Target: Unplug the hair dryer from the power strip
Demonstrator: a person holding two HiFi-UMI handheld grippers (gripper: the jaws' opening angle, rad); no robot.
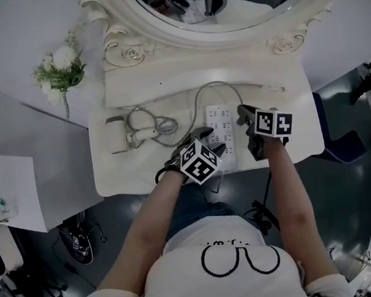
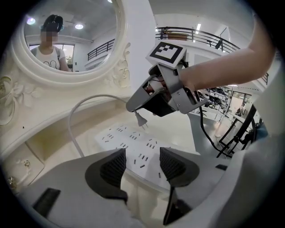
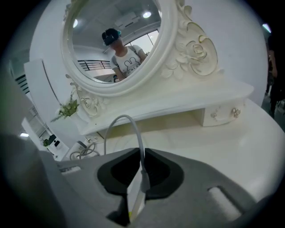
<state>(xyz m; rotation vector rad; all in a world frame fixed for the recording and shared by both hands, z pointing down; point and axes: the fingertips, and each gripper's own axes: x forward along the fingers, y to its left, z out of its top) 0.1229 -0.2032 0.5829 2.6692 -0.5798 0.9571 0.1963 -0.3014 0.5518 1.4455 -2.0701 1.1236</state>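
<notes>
Left gripper (image 2: 142, 164) sat low over near end of strip (image 2: 127, 141), jaws spread, pads pinching nothing; judged to be steadying the strip. Right gripper (image 2: 139, 108), at strip's 3 o'clock in head view, was clamped on plug (image 2: 141, 120), prongs bare and clear above the sockets. Cord (image 3: 130, 121) arched off toward 12. Dryer (image 1: 121, 141) lay on table (image 1: 289, 142) at strip's 9 o'clock. Step: plug out, unplugging looked essentially done. Next move: carry plug off the strip, set it down, release without dragging cord.

Ornate oval mirror (image 1: 238, 12) over a cream dressing table (image 1: 298, 101), flower sprig (image 1: 60, 65) (white blooms) alongside
</notes>
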